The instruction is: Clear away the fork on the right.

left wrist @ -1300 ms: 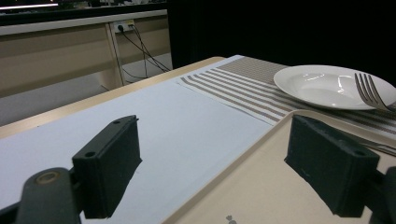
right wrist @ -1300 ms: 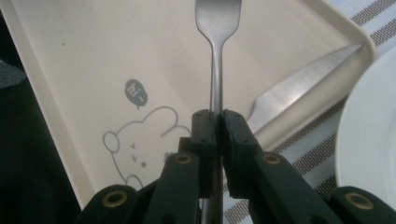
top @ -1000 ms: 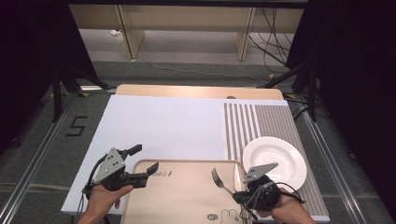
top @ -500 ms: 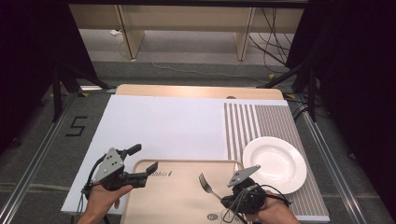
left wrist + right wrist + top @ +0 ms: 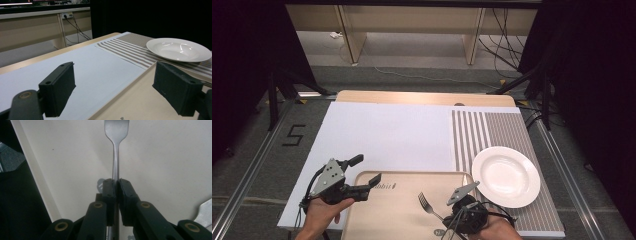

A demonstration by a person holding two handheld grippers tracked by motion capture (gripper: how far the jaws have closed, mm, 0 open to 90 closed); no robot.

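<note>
Our right gripper [image 5: 447, 219] has carried the fork [image 5: 428, 205] leftward from the plate [image 5: 505, 176] over the tray [image 5: 387, 215], jaws pinching its handle. Our left gripper [image 5: 362, 174] hovers spread wide at the tray's corner.

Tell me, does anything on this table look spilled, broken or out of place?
Nothing stands out. The white plate sits flat and clean on the striped mat, the tray lies square on the table, and the right gripper holds a fork neatly by its handle over the tray.
</note>
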